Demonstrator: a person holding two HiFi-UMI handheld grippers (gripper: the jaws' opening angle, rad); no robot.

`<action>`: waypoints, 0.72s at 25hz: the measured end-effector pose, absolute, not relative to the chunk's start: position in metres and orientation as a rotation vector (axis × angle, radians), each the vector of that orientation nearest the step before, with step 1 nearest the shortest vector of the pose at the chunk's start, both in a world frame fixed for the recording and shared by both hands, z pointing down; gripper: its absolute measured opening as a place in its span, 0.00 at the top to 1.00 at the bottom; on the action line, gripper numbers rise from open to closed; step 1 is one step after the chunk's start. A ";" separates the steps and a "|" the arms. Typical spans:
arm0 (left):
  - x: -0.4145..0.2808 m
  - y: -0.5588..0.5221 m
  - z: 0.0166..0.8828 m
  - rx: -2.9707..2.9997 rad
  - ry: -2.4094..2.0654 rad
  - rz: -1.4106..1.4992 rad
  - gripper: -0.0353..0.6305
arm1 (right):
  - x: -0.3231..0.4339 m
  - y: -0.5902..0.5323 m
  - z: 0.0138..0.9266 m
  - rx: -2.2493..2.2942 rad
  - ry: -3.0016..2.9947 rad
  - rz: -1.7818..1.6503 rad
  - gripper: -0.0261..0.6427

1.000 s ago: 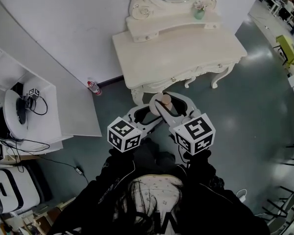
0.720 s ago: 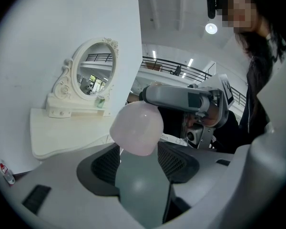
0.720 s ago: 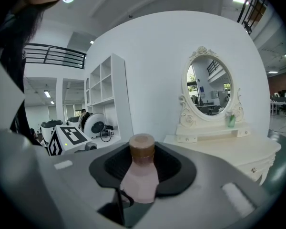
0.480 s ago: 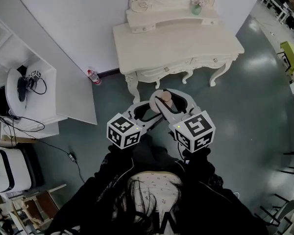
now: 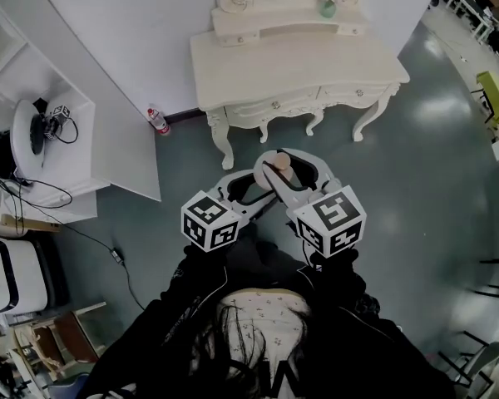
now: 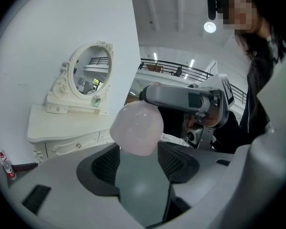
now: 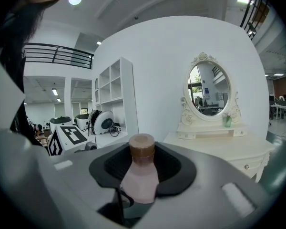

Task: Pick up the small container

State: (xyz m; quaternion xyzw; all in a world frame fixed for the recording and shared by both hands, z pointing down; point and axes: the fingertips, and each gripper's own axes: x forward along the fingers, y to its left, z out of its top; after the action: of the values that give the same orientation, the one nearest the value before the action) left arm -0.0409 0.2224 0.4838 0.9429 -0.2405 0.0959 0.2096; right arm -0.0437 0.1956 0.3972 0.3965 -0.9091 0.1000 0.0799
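With left claw (image 6: 139,157) and right claw (image 7: 143,165) both clamped on the container (image 5: 280,165), uneven pulls toward the 12 o'clock worktop (image 5: 293,61) could wrench it free.

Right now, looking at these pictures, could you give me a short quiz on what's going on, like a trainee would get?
1. The bottle's cap is: A brown, B green, C black.
2. Fill in: an oval ___ stands at the back of the dressing table.
3. True or false: the bottle stands on the dressing table.
Key: 1 A. 2 mirror. 3 false: it is off the table, between the jaws of the right hand-held gripper.
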 end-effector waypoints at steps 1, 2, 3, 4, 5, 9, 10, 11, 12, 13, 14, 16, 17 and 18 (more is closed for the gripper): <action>-0.039 0.225 0.484 2.622 -0.667 0.268 0.60 | -0.042 0.198 0.398 1.186 -2.719 0.299 0.74; -0.038 0.228 0.485 2.622 -0.665 0.271 0.60 | -0.041 0.201 0.399 1.186 -2.717 0.300 0.74; -0.038 0.230 0.486 2.622 -0.664 0.274 0.60 | -0.040 0.203 0.400 1.186 -2.716 0.301 0.74; -0.037 0.232 0.487 2.622 -0.663 0.276 0.60 | -0.040 0.205 0.400 1.186 -2.714 0.301 0.74; -0.037 0.233 0.487 2.621 -0.662 0.278 0.60 | -0.040 0.206 0.401 1.185 -2.712 0.300 0.74; -0.034 0.234 0.488 2.622 -0.658 0.275 0.60 | -0.037 0.208 0.401 1.185 -2.707 0.289 0.74; -0.033 0.234 0.488 2.623 -0.657 0.275 0.60 | -0.036 0.208 0.401 1.186 -2.707 0.288 0.74; -0.033 0.234 0.488 2.624 -0.657 0.275 0.60 | -0.036 0.208 0.401 1.187 -2.707 0.288 0.74; -0.032 0.234 0.488 2.625 -0.656 0.276 0.60 | -0.036 0.208 0.401 1.187 -2.707 0.287 0.74; -0.032 0.234 0.488 2.625 -0.656 0.277 0.60 | -0.036 0.209 0.401 1.188 -2.707 0.286 0.74; -0.032 0.234 0.488 2.625 -0.656 0.277 0.60 | -0.036 0.209 0.401 1.187 -2.707 0.284 0.74; -0.032 0.234 0.487 2.627 -0.657 0.277 0.60 | -0.036 0.209 0.400 1.186 -2.706 0.279 0.74; -0.032 0.234 0.486 2.627 -0.657 0.278 0.60 | -0.036 0.208 0.399 1.186 -2.706 0.278 0.74; -0.032 0.233 0.486 2.628 -0.657 0.277 0.60 | -0.035 0.208 0.399 1.186 -2.706 0.277 0.74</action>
State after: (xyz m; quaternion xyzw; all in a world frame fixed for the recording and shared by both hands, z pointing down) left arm -0.0317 0.2334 0.4861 0.9440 -0.2361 0.0996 0.2079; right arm -0.0351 0.2079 0.3992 0.3981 -0.9085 0.0931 0.0869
